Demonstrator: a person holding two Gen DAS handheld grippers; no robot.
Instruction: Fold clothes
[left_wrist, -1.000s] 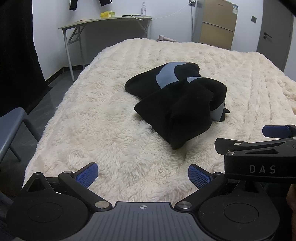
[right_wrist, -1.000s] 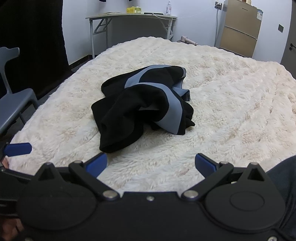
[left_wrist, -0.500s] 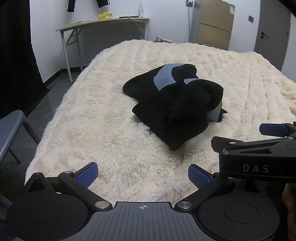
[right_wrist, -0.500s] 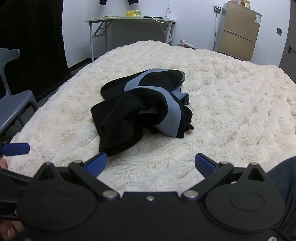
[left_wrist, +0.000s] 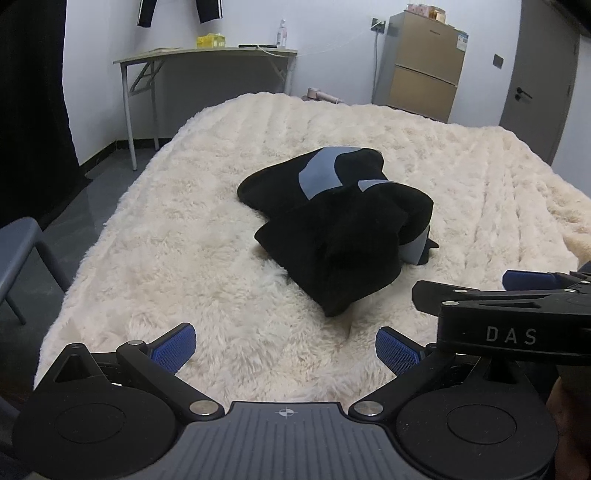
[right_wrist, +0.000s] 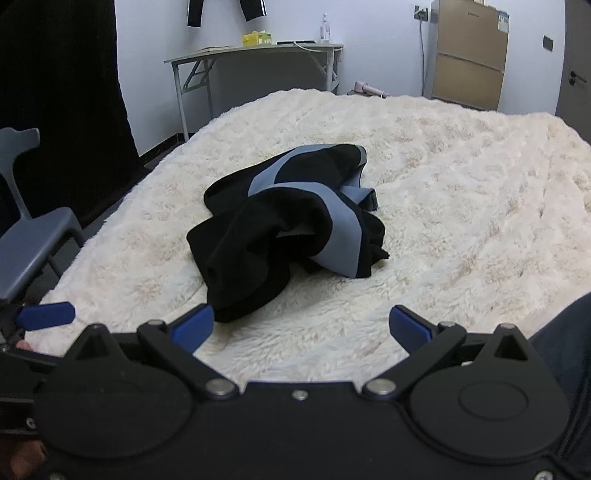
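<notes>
Both jaw sets are sitting wide open, holding nothing. Left gripper (left_wrist: 284, 347) is hovering over the near edge of the cream shag blanket (left_wrist: 177, 258), blue pads (left_wrist: 173, 343) well apart. Ahead of it and slightly right, the crumpled black-and-grey garment (left_wrist: 343, 236) is lying on the blanket, not touching either pad. Right gripper (right_wrist: 301, 325) is sitting just beside the left one, fingers spread the same. From the right wrist view the garment (right_wrist: 280, 229) is lying ahead and left of centre, its near black hem ending just beyond the left pad (right_wrist: 194, 326); contact not clear.

Versus a second ago: garment shape is staying unchanged, but both cameras are tilting up a bit, showing more of the far desk (left_wrist: 207, 55) and cabinet (left_wrist: 421, 66). Jaw spread is staying the same.
</notes>
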